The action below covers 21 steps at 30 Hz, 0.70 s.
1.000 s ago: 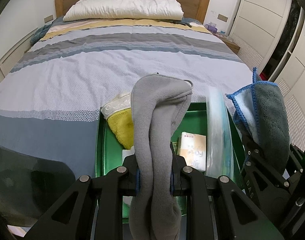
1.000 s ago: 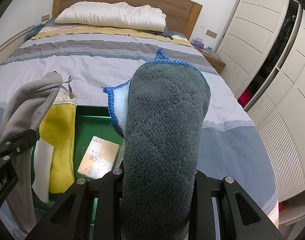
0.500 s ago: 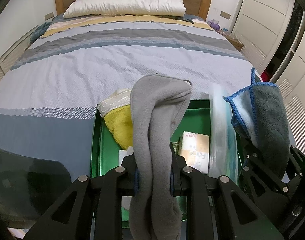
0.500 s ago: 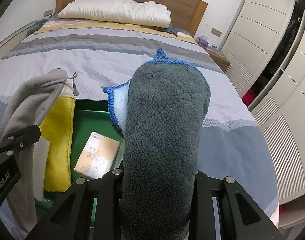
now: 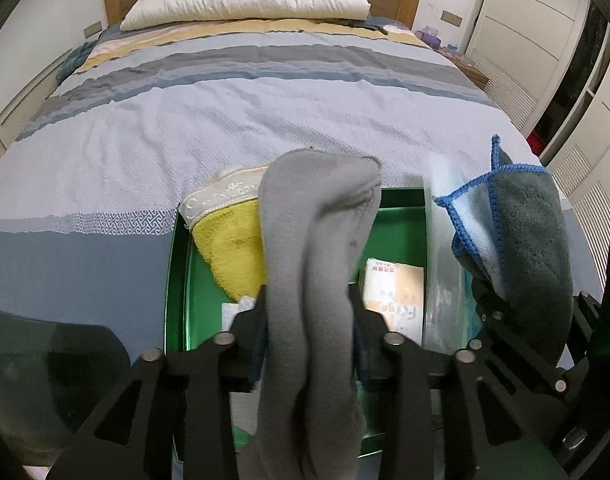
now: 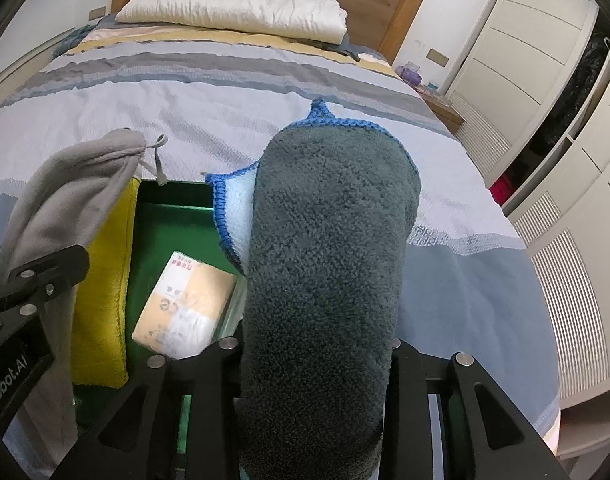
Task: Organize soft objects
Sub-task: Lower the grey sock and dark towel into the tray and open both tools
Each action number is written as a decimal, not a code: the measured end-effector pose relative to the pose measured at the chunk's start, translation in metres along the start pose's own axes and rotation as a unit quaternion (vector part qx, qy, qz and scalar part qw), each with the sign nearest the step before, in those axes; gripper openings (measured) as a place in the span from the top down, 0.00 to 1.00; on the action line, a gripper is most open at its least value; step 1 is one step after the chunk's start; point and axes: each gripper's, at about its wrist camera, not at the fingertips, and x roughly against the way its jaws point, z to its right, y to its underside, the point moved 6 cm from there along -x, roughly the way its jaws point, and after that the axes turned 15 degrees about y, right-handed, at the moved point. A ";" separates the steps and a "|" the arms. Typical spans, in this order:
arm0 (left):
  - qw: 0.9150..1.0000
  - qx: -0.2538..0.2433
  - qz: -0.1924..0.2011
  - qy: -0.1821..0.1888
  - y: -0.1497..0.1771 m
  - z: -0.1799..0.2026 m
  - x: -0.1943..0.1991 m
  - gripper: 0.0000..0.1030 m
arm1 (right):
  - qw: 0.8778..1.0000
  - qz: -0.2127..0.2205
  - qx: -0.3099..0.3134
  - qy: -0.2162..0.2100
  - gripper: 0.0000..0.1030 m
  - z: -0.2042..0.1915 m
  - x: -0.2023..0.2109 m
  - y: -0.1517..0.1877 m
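The left gripper (image 5: 309,312) clamps a grey fleece cloth (image 5: 317,248). The cloth stands upright between the two jaws, rises above the fingertips, folds over at the top, and hangs down below the clamp line. The right gripper (image 6: 317,344) pinches a dark grey microfibre towel (image 6: 329,248) with blue stitched edging and a light blue inner face. The towel fills the gap between the jaws, bulges out above them, and drapes down past them toward the camera.

Both grippers are held above a green tray (image 5: 177,272) that rests on the near end of the striped bedspread (image 5: 225,112). In the tray lie a yellow towel (image 5: 233,252) with a cream lace border, against the left wall, and a tan paper packet (image 6: 185,304) near the middle. In the left wrist view a clear plastic item (image 5: 443,264) stands at the tray's right side; its type cannot be determined. A white pillow (image 5: 245,0) lies against the wooden headboard (image 6: 385,4).
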 end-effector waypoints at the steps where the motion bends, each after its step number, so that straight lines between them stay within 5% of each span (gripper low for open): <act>1: 1.000 0.000 0.000 0.000 0.000 0.000 -0.001 0.67 | 1.000 -0.001 0.001 -0.001 0.69 -0.001 -0.001 0.000; 11: 1.000 0.000 -0.006 -0.004 0.001 -0.001 -0.005 0.60 | 1.000 -0.009 0.006 -0.007 0.65 -0.007 -0.008 -0.001; 17: 1.000 0.000 -0.007 -0.005 0.002 -0.002 -0.006 0.57 | 1.000 -0.007 0.006 -0.005 0.45 -0.008 -0.009 -0.002; 21: 1.000 0.001 -0.006 -0.006 0.002 -0.003 -0.005 0.54 | 1.000 -0.003 -0.002 -0.007 0.20 -0.007 -0.009 -0.002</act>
